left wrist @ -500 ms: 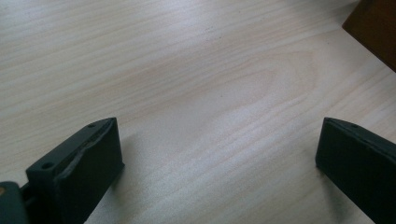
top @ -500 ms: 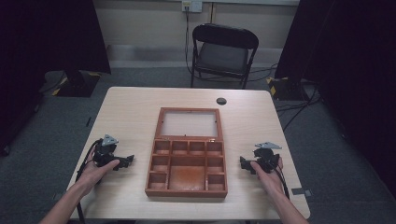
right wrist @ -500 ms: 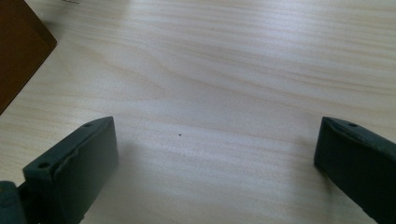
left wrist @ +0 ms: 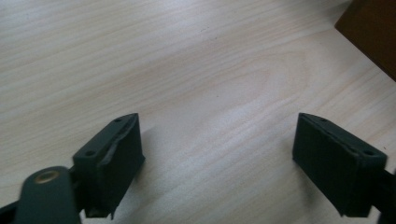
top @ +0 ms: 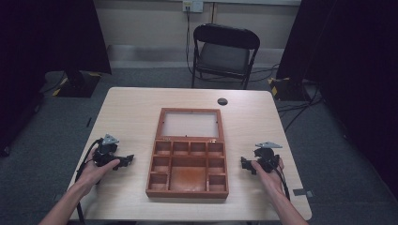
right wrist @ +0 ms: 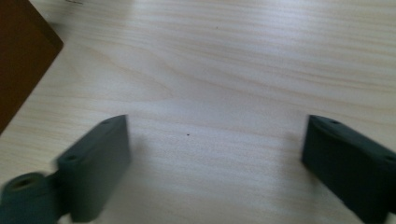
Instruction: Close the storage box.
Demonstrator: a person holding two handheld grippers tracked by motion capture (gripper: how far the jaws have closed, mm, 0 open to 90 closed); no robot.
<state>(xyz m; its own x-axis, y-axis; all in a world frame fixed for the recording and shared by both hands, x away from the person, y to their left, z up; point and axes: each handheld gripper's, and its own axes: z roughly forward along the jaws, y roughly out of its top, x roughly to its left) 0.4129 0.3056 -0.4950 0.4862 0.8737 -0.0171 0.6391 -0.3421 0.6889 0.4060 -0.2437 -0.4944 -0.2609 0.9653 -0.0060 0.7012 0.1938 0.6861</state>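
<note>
A brown wooden box (top: 187, 159) lies open in the middle of the table, its tray split into several empty compartments. Its glass-paned lid (top: 190, 124) is folded back flat on the far side. My left gripper (top: 123, 161) rests on the table left of the box, pointing at it, jaws open and empty. My right gripper (top: 244, 164) rests to the right of the box, also open and empty. In the left gripper view the gripper (left wrist: 217, 140) frames bare wood, with a box corner (left wrist: 373, 32) at top right. In the right gripper view the gripper (right wrist: 215, 144) frames bare wood, with the box (right wrist: 18, 60) at top left.
A small black round disc (top: 222, 101) lies near the table's far edge. A black folding chair (top: 225, 51) stands behind the light wooden table (top: 131, 112). Cables trail over the grey floor at the right.
</note>
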